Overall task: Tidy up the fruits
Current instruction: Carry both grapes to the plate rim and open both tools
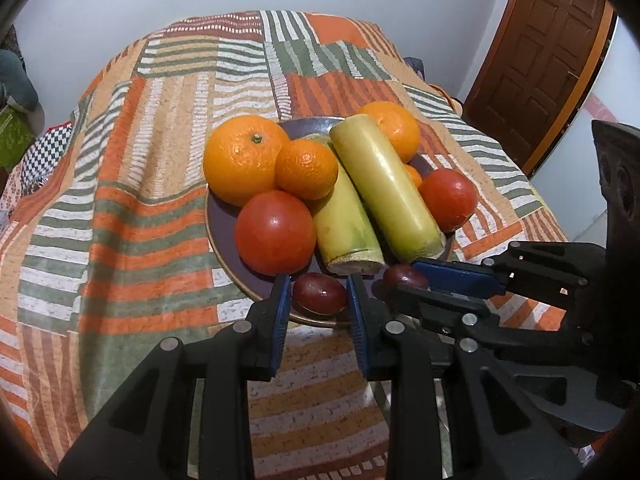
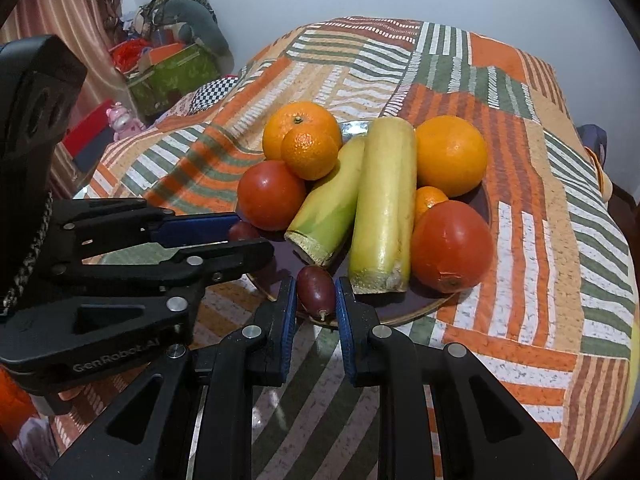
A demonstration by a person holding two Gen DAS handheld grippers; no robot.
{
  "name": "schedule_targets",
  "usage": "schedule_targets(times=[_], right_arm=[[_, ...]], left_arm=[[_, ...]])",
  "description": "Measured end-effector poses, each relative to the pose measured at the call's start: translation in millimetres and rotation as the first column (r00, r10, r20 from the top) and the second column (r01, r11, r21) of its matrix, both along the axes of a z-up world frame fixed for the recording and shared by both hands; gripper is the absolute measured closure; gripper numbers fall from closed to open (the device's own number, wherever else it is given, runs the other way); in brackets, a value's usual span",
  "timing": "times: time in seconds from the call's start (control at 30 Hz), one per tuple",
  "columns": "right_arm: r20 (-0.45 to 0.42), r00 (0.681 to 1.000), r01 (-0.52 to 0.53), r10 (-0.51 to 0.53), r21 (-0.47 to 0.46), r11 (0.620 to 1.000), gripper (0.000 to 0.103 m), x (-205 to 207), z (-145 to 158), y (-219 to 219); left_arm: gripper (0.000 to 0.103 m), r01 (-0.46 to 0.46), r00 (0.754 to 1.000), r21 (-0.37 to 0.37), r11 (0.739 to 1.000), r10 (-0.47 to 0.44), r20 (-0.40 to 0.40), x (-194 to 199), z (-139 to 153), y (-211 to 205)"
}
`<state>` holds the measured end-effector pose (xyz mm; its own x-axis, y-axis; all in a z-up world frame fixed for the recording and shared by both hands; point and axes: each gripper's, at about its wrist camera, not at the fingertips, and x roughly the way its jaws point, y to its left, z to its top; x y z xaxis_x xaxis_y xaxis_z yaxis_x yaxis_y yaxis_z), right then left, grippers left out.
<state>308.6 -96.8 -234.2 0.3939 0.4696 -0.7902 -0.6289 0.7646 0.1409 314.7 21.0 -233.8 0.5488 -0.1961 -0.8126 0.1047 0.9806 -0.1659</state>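
Observation:
A dark purple plate (image 1: pixel 218 220) (image 2: pixel 424 302) with a gold rim holds two big oranges (image 1: pixel 242 158), a mandarin (image 1: pixel 306 168), two red round fruits (image 1: pixel 274 232) and two yellow-green cane sticks (image 1: pixel 386 188). My left gripper (image 1: pixel 318 292) is at the plate's near rim, shut on a dark red grape (image 1: pixel 320 294). In the right wrist view, my right gripper (image 2: pixel 316 296) is shut on a second dark red grape (image 2: pixel 316 290) over the near rim. Each gripper also shows sideways in the other view: the right gripper (image 1: pixel 400 280), the left gripper (image 2: pixel 250 236).
The plate lies on a striped orange, green and white cloth (image 1: pixel 132 216) over the table. A wooden door (image 1: pixel 536 64) stands at the far right. Boxes and bags (image 2: pixel 168 68) pile up at the far left by a curtain.

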Motion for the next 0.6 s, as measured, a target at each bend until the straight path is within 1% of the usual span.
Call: schedule_targets(times=[0.13,0.37,0.5,0.6], right_arm=[[-0.012,1.0,-0.005,0.005,0.004,1.0,0.085,2,-3,0],[-0.037,0.999,-0.009,0.01,0.01,1.0,0.085,5,-5,0],[-0.052,0.999,-0.006,0.006,0.001,1.0,0.083,4,-3,0],[-0.021,1.0,-0.002,0.002,-0.005,1.0,0.082,-4,9,-3]], left_arm=[[0.075,0.001,1.0,-0.003,1.0,-0.001,-0.016,3,-4,0],[0.071,-0.007,1.0,-0.007,1.0,0.007,-0.029,4,-4,3],[0.07,-0.017,1.0,-0.011,1.0,0.016,-0.019,-3,5,5],[0.07,-0.022,1.0,-0.005,1.0,0.022,0.005,-12,21,7]])
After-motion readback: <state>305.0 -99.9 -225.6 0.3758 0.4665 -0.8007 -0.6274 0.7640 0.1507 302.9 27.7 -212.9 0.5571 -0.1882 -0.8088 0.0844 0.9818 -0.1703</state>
